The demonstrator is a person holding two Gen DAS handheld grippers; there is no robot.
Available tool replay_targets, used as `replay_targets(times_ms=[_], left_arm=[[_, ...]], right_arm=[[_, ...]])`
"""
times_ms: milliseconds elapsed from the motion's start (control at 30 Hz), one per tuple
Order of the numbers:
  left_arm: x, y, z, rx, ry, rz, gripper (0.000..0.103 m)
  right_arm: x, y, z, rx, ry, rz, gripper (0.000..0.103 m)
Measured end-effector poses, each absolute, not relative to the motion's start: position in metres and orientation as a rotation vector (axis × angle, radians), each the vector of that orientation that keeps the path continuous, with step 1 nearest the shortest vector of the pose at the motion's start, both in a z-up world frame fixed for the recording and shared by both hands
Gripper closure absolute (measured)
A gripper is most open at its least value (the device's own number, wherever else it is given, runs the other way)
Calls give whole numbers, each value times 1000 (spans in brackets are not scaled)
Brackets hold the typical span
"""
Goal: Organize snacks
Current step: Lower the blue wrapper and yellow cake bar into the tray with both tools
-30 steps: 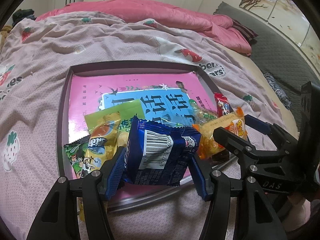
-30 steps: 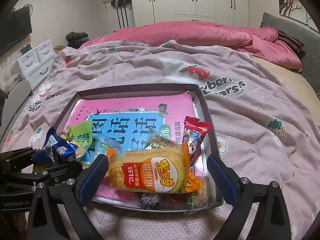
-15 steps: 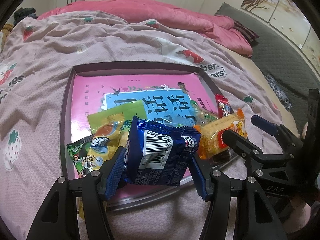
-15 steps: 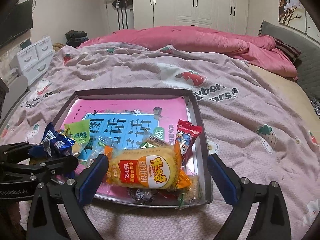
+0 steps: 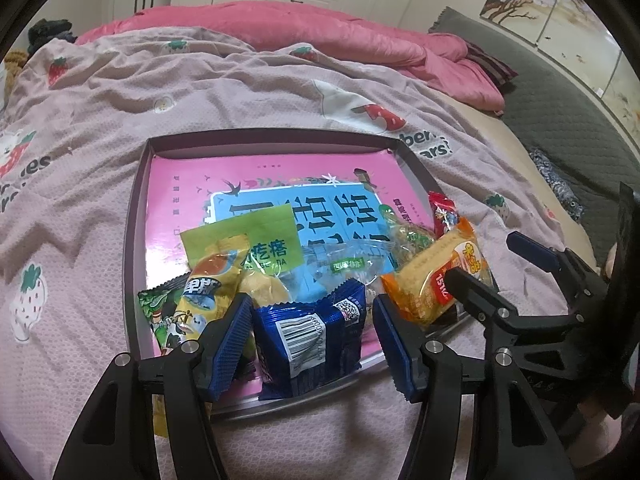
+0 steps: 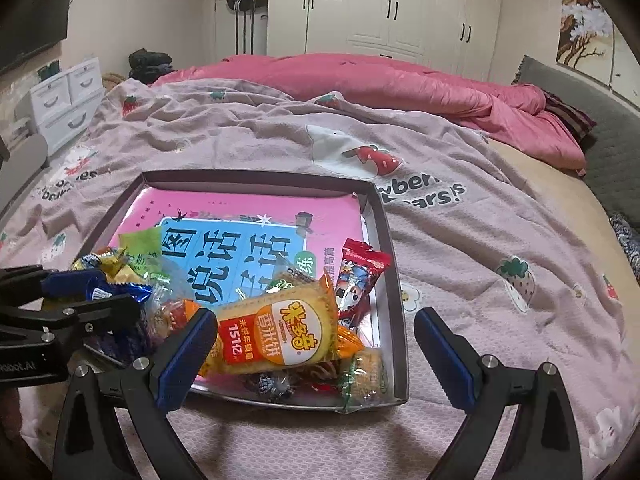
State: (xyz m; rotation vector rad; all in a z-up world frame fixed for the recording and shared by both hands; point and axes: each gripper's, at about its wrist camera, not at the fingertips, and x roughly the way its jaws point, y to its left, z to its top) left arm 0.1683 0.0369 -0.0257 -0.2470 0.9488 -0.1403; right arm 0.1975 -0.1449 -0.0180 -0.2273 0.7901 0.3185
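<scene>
A dark-rimmed tray (image 5: pixel 135 240) (image 6: pixel 385 248) lined with a pink and blue book lies on the bed. A blue snack packet (image 5: pixel 308 340) leans on its near rim between the pads of my left gripper (image 5: pixel 311 344) (image 6: pixel 116 290). The left pad's tip touches it and a slim gap shows at the right pad. Green (image 5: pixel 256 236), yellow (image 5: pixel 208 288) and red (image 6: pixel 360 276) packets lie in the tray. My right gripper (image 6: pixel 316 354) (image 5: pixel 482 258) stands wide open over an orange rice-cracker packet (image 6: pixel 280 328) (image 5: pixel 432 276), not pressing on it.
Several small sweets (image 6: pixel 360 376) fill the tray's near right corner. A rumpled strawberry-print sheet (image 6: pixel 480 240) covers the bed, with a pink duvet (image 6: pixel 380 84) behind. A grey headboard (image 5: pixel 560 120) runs along the right, and white drawers (image 6: pixel 68 100) stand at the left.
The blue packet has tipped and sunk between the left pads and no longer spans them. The right gripper has shifted slightly; its jaws stay wide.
</scene>
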Motion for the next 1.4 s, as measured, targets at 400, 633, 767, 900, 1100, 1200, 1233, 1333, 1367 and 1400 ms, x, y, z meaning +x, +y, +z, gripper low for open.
replay_targets(times_ms=[400,633,767,900,1100,1200,1233,1333,1367,1400], left_arm=[[168,37,-25,-253,951,-140,39],[169,39,-27,-253,955,-139,39],[168,39,-28,-251,953,-140,39],[169,39,-29,-253,956,-144,39],[169,40,-30,-247,959,-148,39],[169,40,-31,-243,956,-148,39],[170,39,-31,-241,958,-149,43],[170,39,-32,-241,958,-147,44],[170,40,-32,-242,958,-147,44],[170,40,-32,-244,958,-148,44]], right_arm=[[191,-126,-27,-298,794,377,4],[187,-115,-31,-327,786,418,4],[184,-107,-31,-353,773,436,4],[184,-104,-33,-355,773,454,4],[184,-100,-35,-365,770,472,4],[184,-96,-36,-368,768,485,4],[184,-95,-36,-371,767,490,4],[183,-92,-37,-386,762,490,5],[184,-92,-37,-386,762,491,5],[183,-92,-37,-384,762,492,5]])
